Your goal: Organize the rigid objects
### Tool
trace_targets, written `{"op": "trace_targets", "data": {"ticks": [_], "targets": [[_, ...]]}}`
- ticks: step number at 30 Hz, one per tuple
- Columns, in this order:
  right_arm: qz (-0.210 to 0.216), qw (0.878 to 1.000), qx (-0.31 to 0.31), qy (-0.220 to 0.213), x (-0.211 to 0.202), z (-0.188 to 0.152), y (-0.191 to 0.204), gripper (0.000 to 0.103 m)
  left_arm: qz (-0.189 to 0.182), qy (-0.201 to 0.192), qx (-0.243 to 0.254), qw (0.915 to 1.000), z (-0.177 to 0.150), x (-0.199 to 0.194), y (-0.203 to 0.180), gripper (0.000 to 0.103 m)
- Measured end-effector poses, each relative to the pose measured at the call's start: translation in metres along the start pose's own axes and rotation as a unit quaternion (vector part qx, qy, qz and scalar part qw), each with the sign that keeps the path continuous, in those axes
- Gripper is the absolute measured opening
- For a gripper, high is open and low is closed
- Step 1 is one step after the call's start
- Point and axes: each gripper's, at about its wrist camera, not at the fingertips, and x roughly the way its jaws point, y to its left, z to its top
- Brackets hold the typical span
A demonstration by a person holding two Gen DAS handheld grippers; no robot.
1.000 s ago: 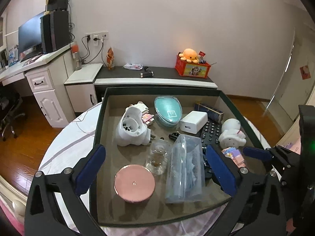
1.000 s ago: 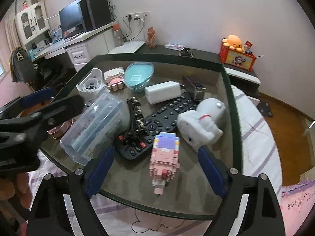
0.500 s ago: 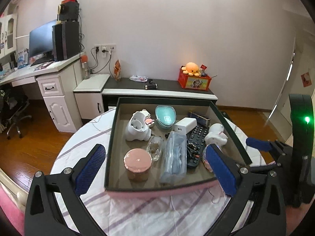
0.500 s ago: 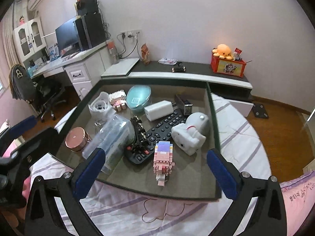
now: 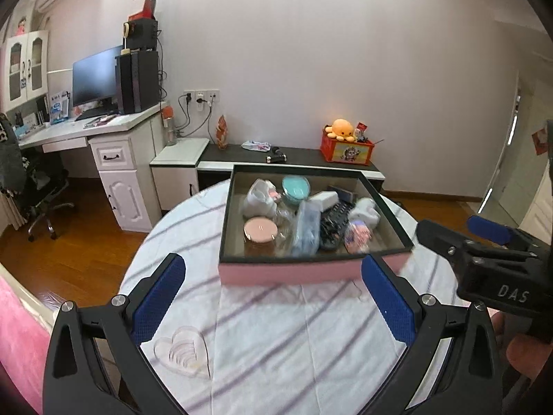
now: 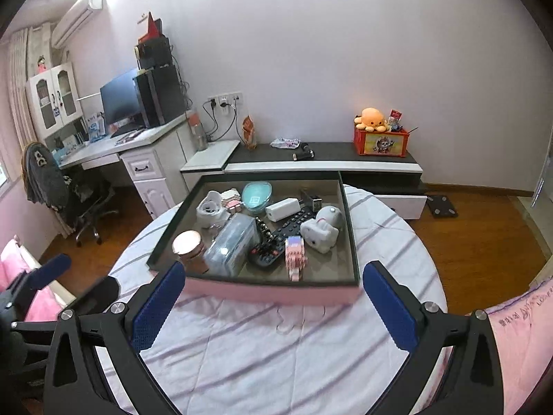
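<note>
A pink box with a dark rim stands on the round table and holds several things: a pink-lidded jar, a clear plastic case, a black remote, a white toy animal, a pink block figure, a teal dish and a white charger. My left gripper is open and empty, in front of the box. My right gripper is open and empty, in front of the box.
The round table has a white cloth with purple stripes. A clear heart-shaped dish lies on it near the left gripper. A desk with a monitor and an office chair stand at left, a low cabinet behind the table.
Both grippers have pulled back and up from over the box. The box now looks smaller and farther, with the striped cloth showing in front. Both stay open.
</note>
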Motion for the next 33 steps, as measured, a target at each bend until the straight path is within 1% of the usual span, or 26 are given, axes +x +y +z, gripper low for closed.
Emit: {"op": "trace_targets", "data": {"ticks": [3,5,10,14,18,22,25,27,30,33], "targets": [[0.004,1.000,0.006,-0.001,-0.021,-0.014,-0.003,0.103,0.008,0.005,-0.005,0.9999,-0.012,-0.016,0.002,0.103],[-0.004,1.000,0.010,-0.004,-0.034,-0.022,-0.006,0.103,0.013,0.000,-0.006,0.9999,-0.018,-0.030,0.002,0.103],[-0.018,0.999,0.015,-0.033,-0.077,-0.038,-0.008,0.103,0.030,-0.040,0.002,0.9988,-0.024,-0.073,-0.005,0.103],[-0.024,0.998,0.008,-0.060,-0.112,-0.047,0.000,0.103,0.038,-0.065,0.000,0.9972,-0.028,-0.101,-0.010,0.103],[-0.028,0.997,0.003,-0.076,-0.136,-0.053,0.008,0.103,0.036,-0.070,0.000,0.9969,-0.036,-0.124,-0.013,0.103],[-0.023,0.995,0.002,-0.094,-0.161,-0.060,0.016,0.103,0.041,-0.090,0.004,0.9951,-0.044,-0.155,-0.013,0.103],[-0.020,0.994,-0.001,-0.106,-0.180,-0.067,0.024,0.103,0.041,-0.098,-0.002,0.9943,-0.049,-0.174,-0.013,0.103],[-0.020,0.993,-0.003,-0.116,-0.194,-0.073,0.027,0.103,0.039,-0.102,0.001,0.9940,-0.051,-0.184,-0.015,0.103],[-0.022,0.991,-0.004,-0.131,-0.214,-0.077,0.032,0.103,0.046,-0.110,0.008,0.9928,-0.056,-0.200,-0.019,0.103],[-0.024,0.989,-0.009,-0.144,-0.230,-0.083,0.036,0.103,0.044,-0.110,0.011,0.9930,-0.060,-0.212,-0.022,0.103]]}}
